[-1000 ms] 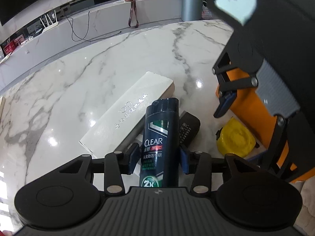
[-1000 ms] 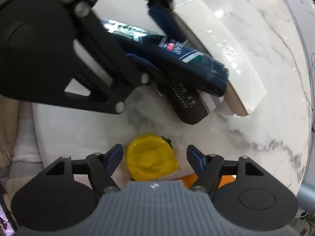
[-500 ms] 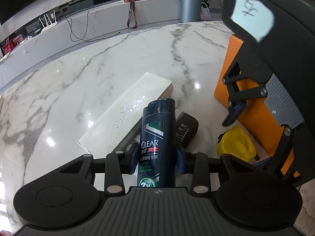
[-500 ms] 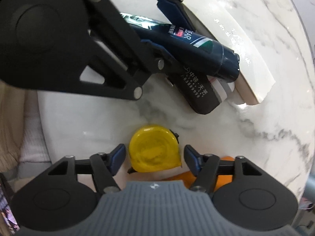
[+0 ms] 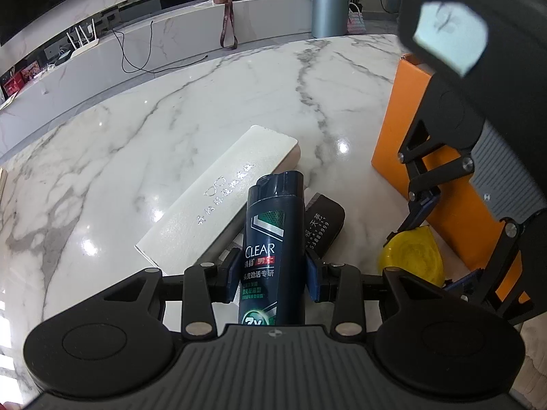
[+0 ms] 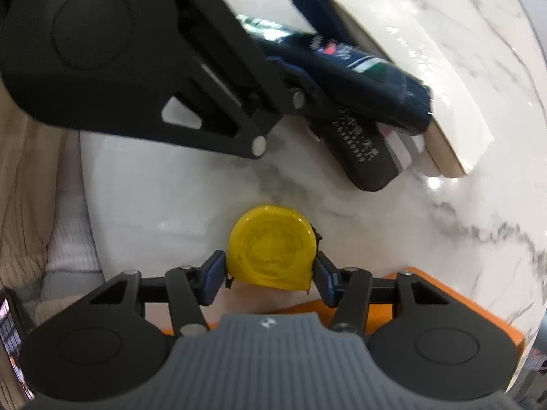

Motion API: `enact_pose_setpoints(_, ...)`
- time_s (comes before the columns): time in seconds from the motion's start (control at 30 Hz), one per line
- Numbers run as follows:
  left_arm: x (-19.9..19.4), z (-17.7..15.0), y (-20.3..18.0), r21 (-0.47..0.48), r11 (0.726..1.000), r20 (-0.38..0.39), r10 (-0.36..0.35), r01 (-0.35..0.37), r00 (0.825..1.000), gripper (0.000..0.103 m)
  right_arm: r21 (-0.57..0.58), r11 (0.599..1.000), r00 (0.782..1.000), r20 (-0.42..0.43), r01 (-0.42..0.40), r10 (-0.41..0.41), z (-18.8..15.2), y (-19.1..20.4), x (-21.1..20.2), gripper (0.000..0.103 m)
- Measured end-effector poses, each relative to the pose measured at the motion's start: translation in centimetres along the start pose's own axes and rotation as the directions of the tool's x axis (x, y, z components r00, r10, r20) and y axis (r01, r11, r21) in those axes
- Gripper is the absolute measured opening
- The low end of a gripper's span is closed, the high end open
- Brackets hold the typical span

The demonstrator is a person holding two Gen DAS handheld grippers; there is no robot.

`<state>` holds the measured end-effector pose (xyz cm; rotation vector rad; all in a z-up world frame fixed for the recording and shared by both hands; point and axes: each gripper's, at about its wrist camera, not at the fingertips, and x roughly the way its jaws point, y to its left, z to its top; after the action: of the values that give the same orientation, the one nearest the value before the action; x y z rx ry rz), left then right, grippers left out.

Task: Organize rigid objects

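Dark blue CLEAR shampoo bottle, cap pointing fwd, sits clamped betw. the left gripper pads, lifted over a white box. Right gripper is closed snug on a round yellow tape measure, orange bin just behind it.

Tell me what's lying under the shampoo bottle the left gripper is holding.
Beneath the shampoo bottle lie a black case with white lettering and the long white box, both on the marble table. Anything directly under the bottle's lower half is hidden.
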<state>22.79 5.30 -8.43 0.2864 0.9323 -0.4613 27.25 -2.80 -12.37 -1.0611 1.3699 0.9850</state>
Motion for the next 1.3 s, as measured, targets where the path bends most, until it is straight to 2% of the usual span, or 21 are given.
enact_pose_setpoints(0.17, -0.1, 0.1, -0.1, 0.004, 1.0, -0.017, 0.008, -0.007, 1.0, 0.042, 0.07, 0.996, 0.996, 0.074, 0.047, -0.052, -0.8, 0.7, -1.2, 0.055)
enact_pose_setpoints(0.3, -0.6, 0.4, 0.0, -0.027, 1.0, -0.028, -0.012, 0.011, 1.0, 0.041, 0.141, 0.986, 0.983, 0.149, 0.09, -0.111, -1.5, 0.6, -2.9, 0.054)
enact_pose_setpoints(0.67, -5.6, 0.9, -0.2, -0.13, 0.991, 0.07, -0.006, 0.015, 0.998, 0.04, 0.281, 0.946, 0.931, 0.275, 0.163, -0.242, -4.1, 1.1, -7.7, 0.054)
enact_pose_setpoints(0.73, -6.7, 1.1, -0.3, -0.156, 0.988, 0.098, 0.007, 0.009, 0.995, 0.04, 0.308, 0.932, 0.915, 0.289, 0.188, -0.28, -5.3, 2.8, -9.4, 0.054)
enact_pose_setpoints(0.83, -8.3, 1.8, -0.6, -0.182, 0.983, 0.125, 0.002, 0.021, 0.992, 0.04, 0.348, 0.913, 0.894, 0.308, 0.213, -0.326, -6.5, 3.1, -10.9, 0.054)
enact_pose_setpoints(1.03, -11.4, 4.0, -2.9, -0.18, 0.982, 0.195, -0.023, 0.059, 0.981, 0.04, 0.42, 0.875, 0.851, 0.343, 0.239, -0.397, -10.2, 3.5, -14.3, 0.054)
enact_pose_setpoints(1.13, -12.2, 5.3, -4.4, -0.176, 0.98, 0.216, -0.056, 0.095, 0.975, 0.04, 0.455, 0.854, 0.84, 0.334, 0.254, -0.427, -11.6, 2.9, -14.9, 0.054)
enact_pose_setpoints(1.3, -12.2, 7.5, -7.7, -0.134, 0.978, 0.238, -0.122, 0.157, 0.963, 0.04, 0.532, 0.807, 0.832, 0.302, 0.258, -0.465, -15.9, 2.9, -15.4, 0.054)
